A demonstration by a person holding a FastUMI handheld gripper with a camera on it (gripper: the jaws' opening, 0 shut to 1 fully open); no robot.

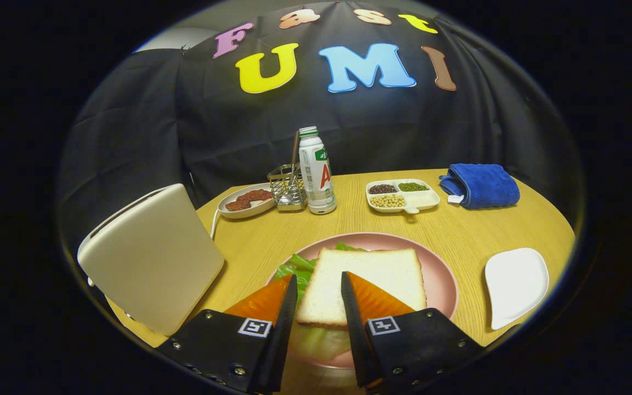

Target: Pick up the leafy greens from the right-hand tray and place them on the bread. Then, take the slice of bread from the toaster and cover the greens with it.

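Fingers of my claw [319, 282] stand narrowly apart, holding nothing, over the bread slice [371, 280] covering the leafy greens [294, 267] on the pink plate [442, 280].

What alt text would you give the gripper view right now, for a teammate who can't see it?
A bread slice lies on leafy greens on a pink plate, with the open tool just above its near edge. A toaster stands to the left, and a white tray sits to the right.
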